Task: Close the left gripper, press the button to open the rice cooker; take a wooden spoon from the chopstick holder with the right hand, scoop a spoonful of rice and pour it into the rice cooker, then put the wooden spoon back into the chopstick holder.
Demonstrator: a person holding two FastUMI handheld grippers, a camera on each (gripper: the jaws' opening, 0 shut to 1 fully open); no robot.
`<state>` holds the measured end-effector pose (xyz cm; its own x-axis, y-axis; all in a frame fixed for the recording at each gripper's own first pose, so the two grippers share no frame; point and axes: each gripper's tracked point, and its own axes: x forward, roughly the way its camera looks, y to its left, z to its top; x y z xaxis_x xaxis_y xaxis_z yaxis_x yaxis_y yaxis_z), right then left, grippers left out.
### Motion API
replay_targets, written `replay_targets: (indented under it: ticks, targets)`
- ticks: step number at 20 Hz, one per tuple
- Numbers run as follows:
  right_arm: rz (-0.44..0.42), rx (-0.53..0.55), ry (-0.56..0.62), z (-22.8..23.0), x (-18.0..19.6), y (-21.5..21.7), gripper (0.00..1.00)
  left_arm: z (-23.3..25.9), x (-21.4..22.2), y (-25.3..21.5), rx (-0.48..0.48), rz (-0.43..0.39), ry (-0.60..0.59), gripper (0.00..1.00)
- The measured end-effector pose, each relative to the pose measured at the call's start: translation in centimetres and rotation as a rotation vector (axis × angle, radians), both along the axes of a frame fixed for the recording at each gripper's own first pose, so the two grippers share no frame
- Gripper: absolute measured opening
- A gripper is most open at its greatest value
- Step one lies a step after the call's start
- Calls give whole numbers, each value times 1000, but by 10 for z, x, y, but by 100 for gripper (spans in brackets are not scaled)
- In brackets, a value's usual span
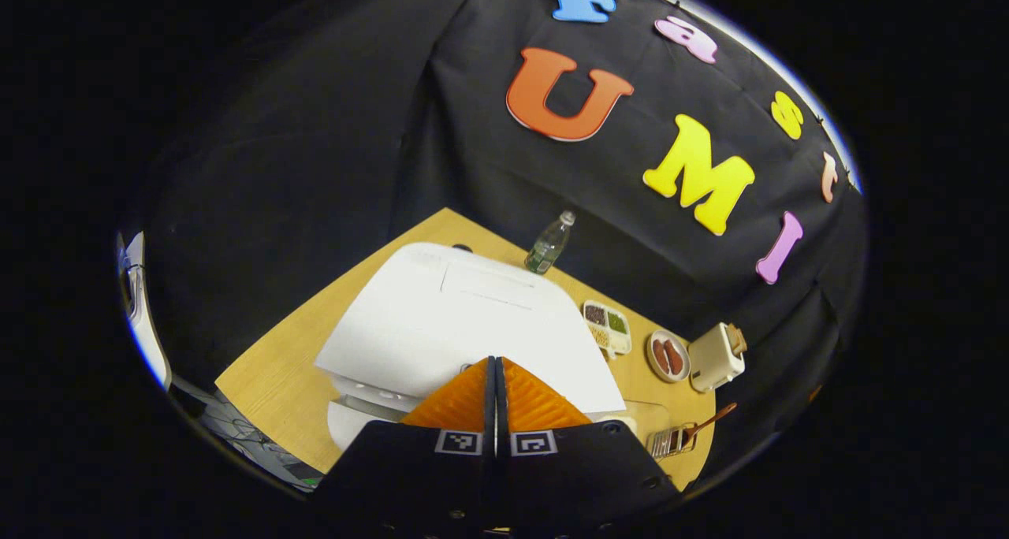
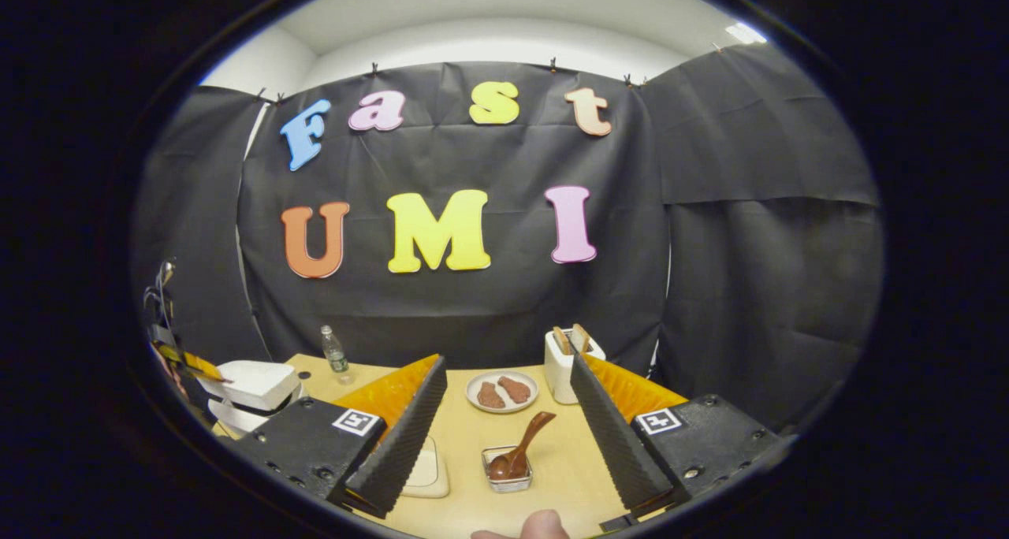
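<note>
My left gripper (image 1: 495, 363) is shut, its fingers pressed together with nothing between them, tips down on the front of the white rice cooker (image 1: 453, 318). The cooker's broad lid looks slightly raised over the body. In the right gripper view the rice cooker (image 2: 251, 391) stands at the far left. The wooden spoon (image 2: 522, 447) leans bowl-down in a small clear holder (image 2: 508, 476) on the table, below and between the fingers of my open right gripper (image 2: 508, 366). From the left gripper view the spoon (image 1: 705, 425) and holder (image 1: 670, 442) lie at the lower right.
On the wooden table (image 2: 552, 452) stand a plate of brown food (image 2: 502, 391), a white toaster (image 2: 567, 362) and a water bottle (image 2: 335, 352). A divided tray of grains (image 1: 605, 326) sits beside the cooker. A white dish (image 2: 426, 472) is half hidden behind my finger.
</note>
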<state>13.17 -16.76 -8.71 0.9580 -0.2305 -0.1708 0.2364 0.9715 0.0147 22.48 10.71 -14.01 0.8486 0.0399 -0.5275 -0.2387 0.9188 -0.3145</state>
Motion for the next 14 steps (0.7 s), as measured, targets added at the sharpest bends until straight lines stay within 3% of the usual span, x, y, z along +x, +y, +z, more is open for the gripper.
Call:
replay_targets:
  ticks: [5,8,9,12,13,14]
  targets:
    - [16,-8,-20,12,-4,3,100,51,17,-3,55,-4,-122,1]
    - [46,-25,-13,15,-6,9,100,76,18,-4,137,-17,-182,0]
    - [53,-32,-16,17,-7,10,100,81,16,-5,164,-24,-200,9]
    - [73,-51,-7,15,-11,17,100,95,4,-17,225,-53,-248,20]
    - [81,-51,0,14,-13,20,100,100,-3,-25,235,-68,-267,30]
    - [87,-50,5,12,-15,21,100,105,-9,-31,245,-77,-285,49]
